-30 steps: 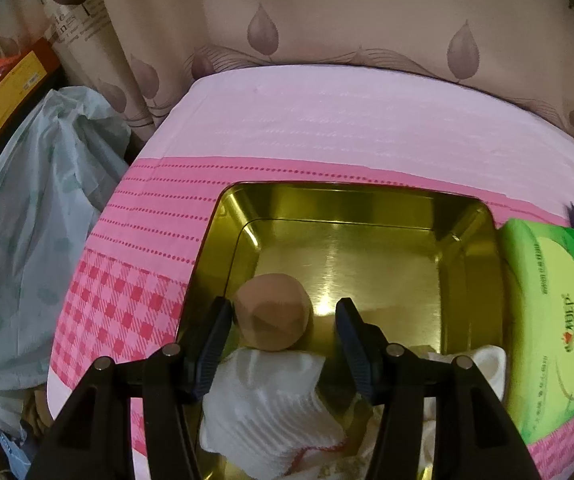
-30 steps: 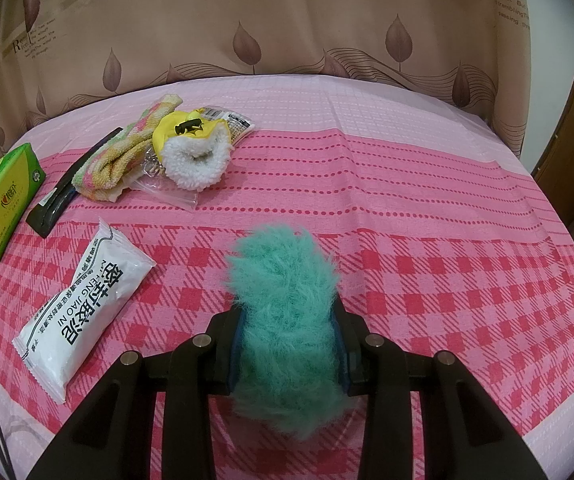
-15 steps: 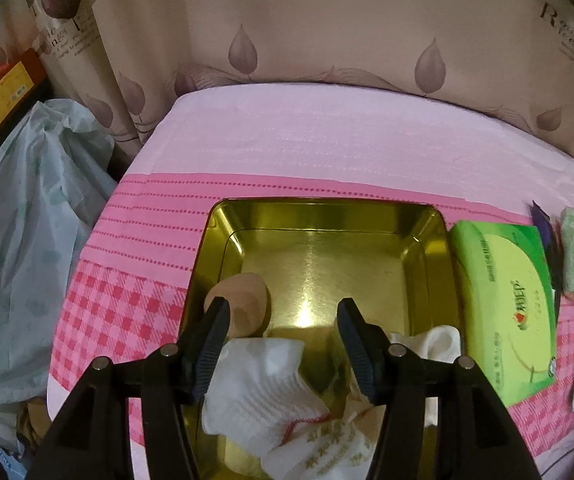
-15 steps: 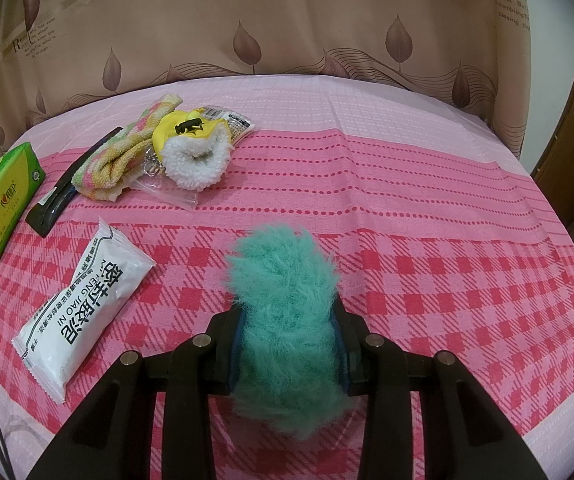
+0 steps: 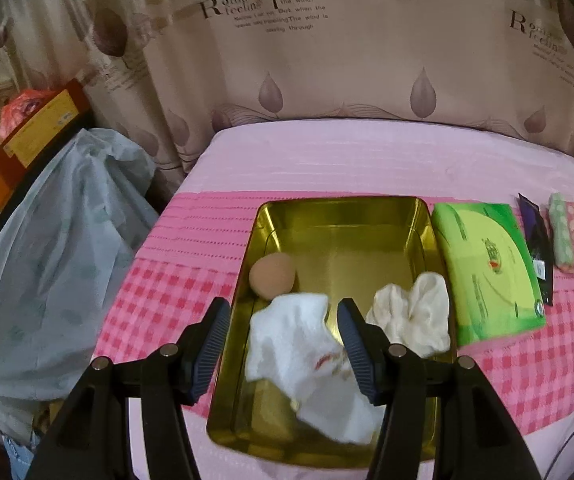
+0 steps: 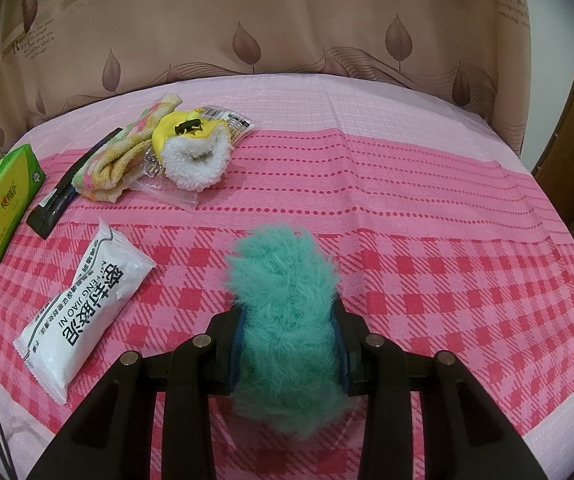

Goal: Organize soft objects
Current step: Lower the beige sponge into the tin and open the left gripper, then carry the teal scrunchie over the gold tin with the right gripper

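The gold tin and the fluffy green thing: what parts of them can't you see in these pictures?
- Gold tin, left wrist view: its near end is hidden behind the open left gripper, and the white sock covers part of its floor.
- White sock, same view: blurred, so its red print cannot be read.
- Fluffy green thing, right wrist view: its sides are hidden where the right gripper squeezes it; its underside faces away.

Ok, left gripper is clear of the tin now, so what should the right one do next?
Probably carry the teal fluffy piece held in the right gripper over to the gold tin: the tin already holds socks, has bare floor at its far end, and the left gripper is open and empty.
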The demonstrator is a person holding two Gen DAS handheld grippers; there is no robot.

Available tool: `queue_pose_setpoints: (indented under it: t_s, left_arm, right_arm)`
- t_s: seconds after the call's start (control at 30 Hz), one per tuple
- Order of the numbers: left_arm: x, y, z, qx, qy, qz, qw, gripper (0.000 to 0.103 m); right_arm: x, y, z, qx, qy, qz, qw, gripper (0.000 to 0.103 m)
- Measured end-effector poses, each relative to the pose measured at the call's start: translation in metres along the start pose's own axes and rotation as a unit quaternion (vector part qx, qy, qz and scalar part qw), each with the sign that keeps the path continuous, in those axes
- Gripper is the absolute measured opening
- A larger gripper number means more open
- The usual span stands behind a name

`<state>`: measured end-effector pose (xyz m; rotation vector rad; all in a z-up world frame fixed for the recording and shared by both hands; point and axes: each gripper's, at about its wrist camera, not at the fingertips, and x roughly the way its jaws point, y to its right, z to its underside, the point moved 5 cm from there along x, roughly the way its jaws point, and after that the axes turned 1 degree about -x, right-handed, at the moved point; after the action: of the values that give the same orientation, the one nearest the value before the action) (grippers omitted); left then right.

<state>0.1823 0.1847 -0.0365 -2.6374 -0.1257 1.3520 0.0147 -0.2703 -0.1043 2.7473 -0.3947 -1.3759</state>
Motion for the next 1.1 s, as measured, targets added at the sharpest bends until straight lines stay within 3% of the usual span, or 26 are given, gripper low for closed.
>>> queue_pose_setpoints:
  t_s: [0.13,0.47,0.7,1.1]
  left_arm:
    - [-0.009,0.000,0.014,0.001,0.008,-0.005,1.0000,0.057]
    - [-0.002,0.003,0.039,-0.002,0.011,-0.025,0.9996,0.057]
    - [-0.005,-0.014,0.040,-0.040,0.027,-0.031,0.9984,0.057]
    - [-0.005,-0.023,0.042,-0.060,0.024,-0.040,0.9971,0.057]
  right_arm:
    - [0.000,-0.002,0.000,-0.003,0.000,0.003,1.000,0.035]
    - [0.000,0.003,-0.003,-0.026,0.000,0.020,0.999,0.024]
    - [-0.005,0.004,-0.009,-0.021,0.005,0.018,1.000,0.023]
    - [-0.029,-0.028,-0.050,-0.051,0.036,-0.033,0.998,0.023]
